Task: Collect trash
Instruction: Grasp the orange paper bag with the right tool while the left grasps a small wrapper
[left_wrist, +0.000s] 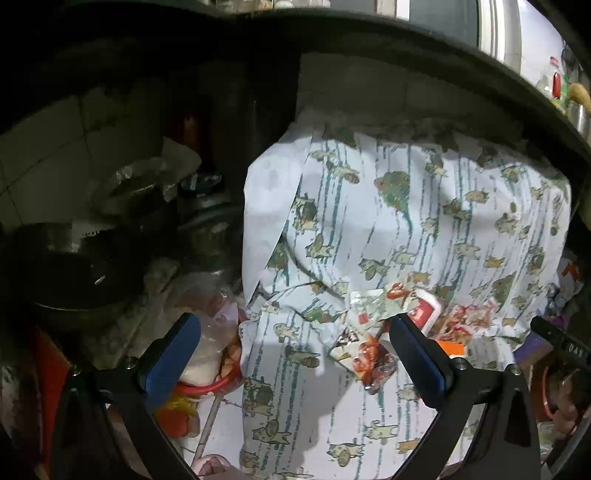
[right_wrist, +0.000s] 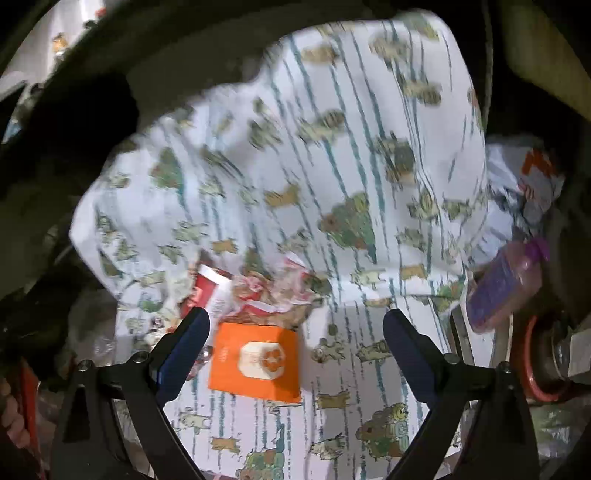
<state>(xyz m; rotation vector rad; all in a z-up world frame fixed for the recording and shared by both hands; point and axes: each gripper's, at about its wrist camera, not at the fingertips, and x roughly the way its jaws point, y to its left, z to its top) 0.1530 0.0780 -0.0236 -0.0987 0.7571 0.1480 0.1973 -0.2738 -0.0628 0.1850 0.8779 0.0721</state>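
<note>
- We see an orange carton (right_wrist: 255, 363) lying flat on a patterned cloth (right_wrist: 295, 166), between the fingers of the right gripper (right_wrist: 295, 328) and nearer its left finger, which it seems almost to touch.
- The carton's printed face is up; its long axis runs roughly from the gripper away toward the far side, tilted a little in the right wrist view.
- Just beyond the carton sits a heap of crumpled red-and-white wrappers (right_wrist: 273, 291), with a red-and-white box (right_wrist: 207, 291) at the heap's left edge.
- The right gripper's jaws stand wide apart and press on nothing.
- In the left wrist view, a torn, red-stained wrapper (left_wrist: 369, 354) lies on the cloth between the fingers of the left gripper (left_wrist: 295, 332), close to its right finger.
- The wrapper is crumpled, so we cannot give it a clear long axis.
- The left gripper's jaws are spread wide and grip nothing.
- Behind the right finger, the red-and-white box (left_wrist: 424, 310) and more wrappers (left_wrist: 469, 321) lie on the cloth.
- The cloth is white with blue stripes and animal figures, and rises into a mound at the back.
- Left of the cloth, a red bowl (left_wrist: 207, 386) holds a clear bag (left_wrist: 207, 354) of something white.
- A dark metal pot (left_wrist: 74, 266) stands further left.
- A purple bottle (right_wrist: 506, 284) lies on its side right of the cloth.
</note>
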